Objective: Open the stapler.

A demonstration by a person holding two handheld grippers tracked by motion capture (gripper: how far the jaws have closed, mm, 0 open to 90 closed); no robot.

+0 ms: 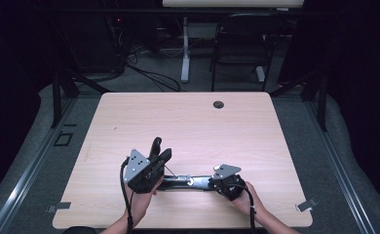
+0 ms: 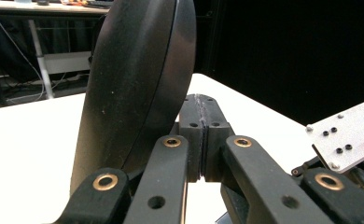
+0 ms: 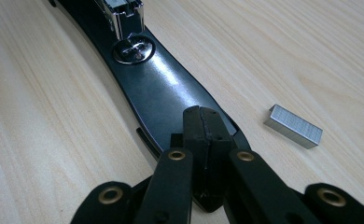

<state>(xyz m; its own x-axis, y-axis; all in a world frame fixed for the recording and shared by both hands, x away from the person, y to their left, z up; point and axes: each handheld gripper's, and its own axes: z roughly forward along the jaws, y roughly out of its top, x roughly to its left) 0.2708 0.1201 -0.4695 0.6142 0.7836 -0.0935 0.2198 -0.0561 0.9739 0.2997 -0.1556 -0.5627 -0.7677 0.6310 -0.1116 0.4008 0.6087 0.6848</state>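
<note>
Pinning the stapler base (image 3: 161, 98) lower centre, right gripper (image 3: 203, 121) is clenched empty; left gripper (image 2: 202, 116), also clenched empty, props the lid (image 2: 138, 84) open so staples (image 3: 293, 126) can be loaded.

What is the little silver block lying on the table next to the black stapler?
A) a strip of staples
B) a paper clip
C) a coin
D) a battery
A: in the right gripper view the strip of staples shows fine lines of many staples stuck together, lying on the wooden table just beside the base of the opened stapler.
</note>
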